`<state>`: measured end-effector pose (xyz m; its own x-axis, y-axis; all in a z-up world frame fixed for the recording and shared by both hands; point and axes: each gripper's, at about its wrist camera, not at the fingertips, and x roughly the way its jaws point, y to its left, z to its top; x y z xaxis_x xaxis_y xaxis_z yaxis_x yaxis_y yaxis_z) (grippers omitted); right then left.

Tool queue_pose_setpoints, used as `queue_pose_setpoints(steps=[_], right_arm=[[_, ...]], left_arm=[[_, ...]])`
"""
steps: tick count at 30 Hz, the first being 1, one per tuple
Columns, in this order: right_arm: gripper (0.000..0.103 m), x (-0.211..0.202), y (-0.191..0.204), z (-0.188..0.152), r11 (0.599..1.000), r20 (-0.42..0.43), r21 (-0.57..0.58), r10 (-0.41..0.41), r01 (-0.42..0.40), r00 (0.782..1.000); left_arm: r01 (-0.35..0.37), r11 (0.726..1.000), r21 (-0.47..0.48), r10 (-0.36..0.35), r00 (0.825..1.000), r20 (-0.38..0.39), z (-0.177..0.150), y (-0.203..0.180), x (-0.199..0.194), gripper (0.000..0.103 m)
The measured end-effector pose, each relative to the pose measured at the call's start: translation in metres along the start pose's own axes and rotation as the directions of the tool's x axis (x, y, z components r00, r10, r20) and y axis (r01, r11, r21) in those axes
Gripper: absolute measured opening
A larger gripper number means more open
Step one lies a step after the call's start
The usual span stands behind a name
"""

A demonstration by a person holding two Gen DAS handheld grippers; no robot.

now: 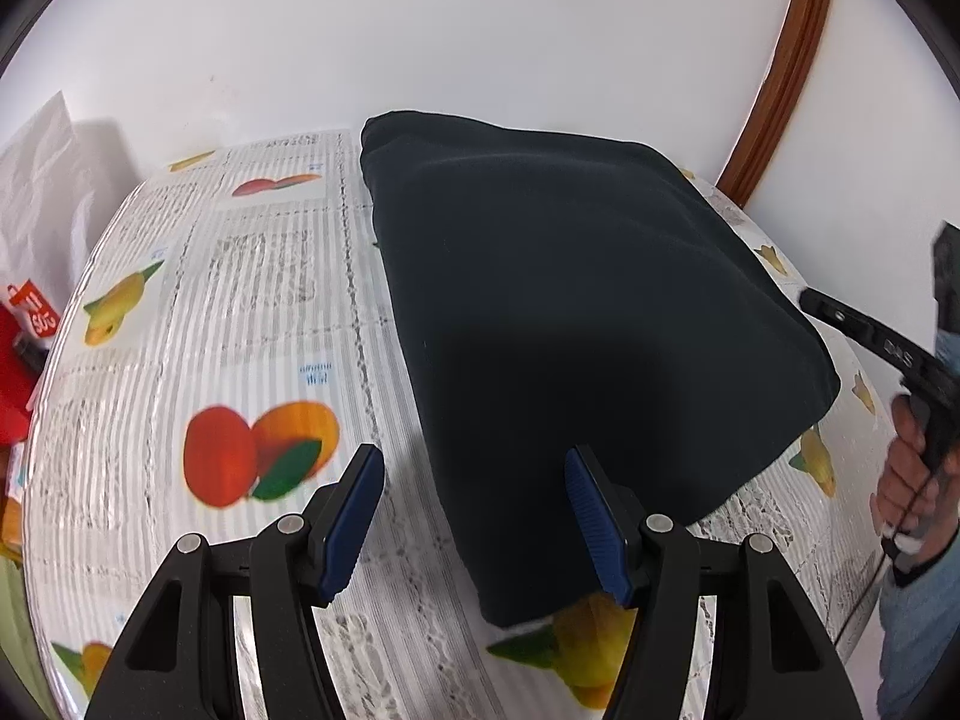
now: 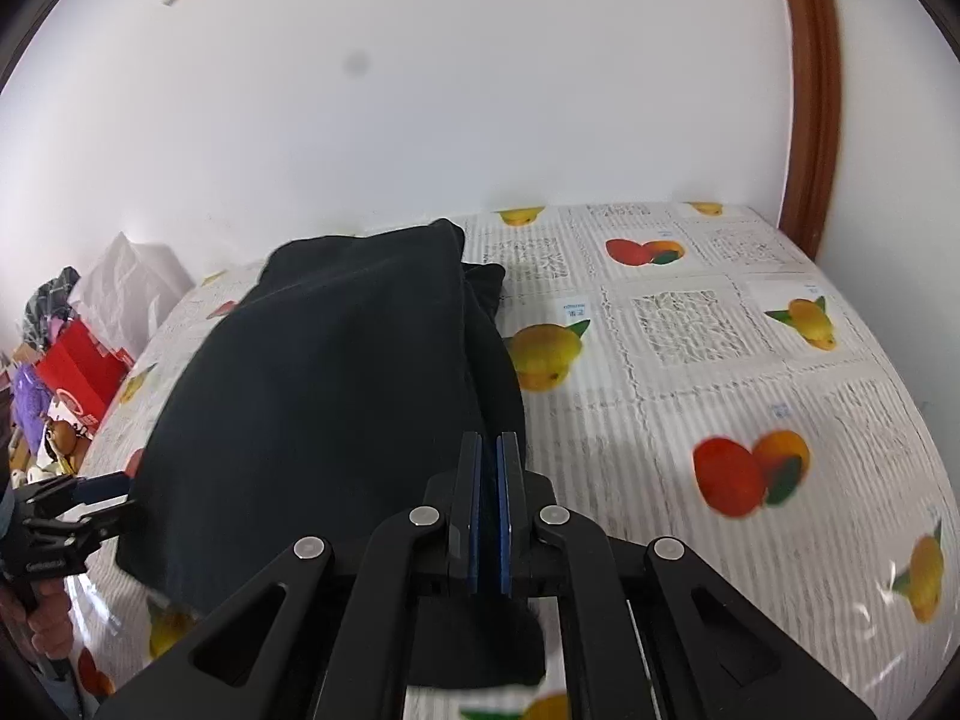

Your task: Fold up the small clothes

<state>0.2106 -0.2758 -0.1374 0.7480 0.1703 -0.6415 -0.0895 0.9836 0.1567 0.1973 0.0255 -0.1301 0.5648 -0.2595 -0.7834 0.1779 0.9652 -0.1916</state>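
We see the dark folded garment (image 1: 576,324) lying flat on the fruit-print counter (image 1: 252,312), its long axis running from our near edge away toward the white wall (image 1: 480,30). Our left tongs (image 1: 474,516) stand about half open over its near corner, holding nothing. Our right tongs (image 2: 489,510) are closed together at the garment's near right edge; whether they pinch cloth we cannot tell.

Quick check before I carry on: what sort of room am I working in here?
Most likely a home, not a lab: a table with a fruit-print tablecloth against a plain white wall, a wooden door frame, and household clutter with a red bag beside it.
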Motion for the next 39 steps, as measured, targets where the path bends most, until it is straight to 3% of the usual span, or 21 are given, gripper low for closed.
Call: queue_pose_setpoints(steps=[8,13,21,23,25,30,35,39], right_arm=[[0.01,-0.015,0.015,-0.032,0.989,-0.016,-0.074,-0.129,0.128,0.992],[0.018,-0.027,0.007,-0.045,0.991,-0.018,-0.03,-0.135,0.134,0.991],[0.022,-0.046,0.012,-0.048,0.988,-0.045,-0.018,-0.151,0.151,0.987],[0.026,-0.061,0.017,-0.044,0.987,-0.034,-0.015,-0.163,0.163,0.986],[0.039,-0.077,0.022,-0.042,0.988,-0.02,-0.004,-0.157,0.157,0.987],[0.058,-0.122,0.04,-0.04,0.989,0.028,-0.002,-0.147,0.147,0.989],[0.062,-0.163,0.062,-0.042,0.984,0.043,-0.038,-0.172,0.174,0.984],[0.08,-0.19,0.07,-0.048,0.977,0.072,-0.027,-0.21,0.213,0.975]], left_arm=[[-0.027,0.999,-0.035,0.026,1.0,-0.014,-0.017,-0.007,-0.007,0.061],[-0.032,0.998,-0.05,0.031,0.999,-0.016,-0.031,-0.006,-0.014,0.061],[-0.051,0.997,-0.061,0.05,0.999,-0.01,-0.034,-0.017,-0.039,0.061],[-0.057,0.996,-0.065,0.057,0.998,0.008,-0.033,-0.023,-0.053,0.061],[-0.066,0.996,-0.066,0.069,0.997,0.03,-0.032,-0.03,-0.067,0.067],[-0.082,0.996,-0.045,0.086,0.991,0.104,-0.035,-0.054,-0.108,0.078],[-0.102,0.995,-0.01,0.102,0.98,0.17,-0.045,-0.079,-0.148,0.085],[-0.117,0.993,-0.025,0.119,0.97,0.21,-0.052,-0.089,-0.173,0.089]])
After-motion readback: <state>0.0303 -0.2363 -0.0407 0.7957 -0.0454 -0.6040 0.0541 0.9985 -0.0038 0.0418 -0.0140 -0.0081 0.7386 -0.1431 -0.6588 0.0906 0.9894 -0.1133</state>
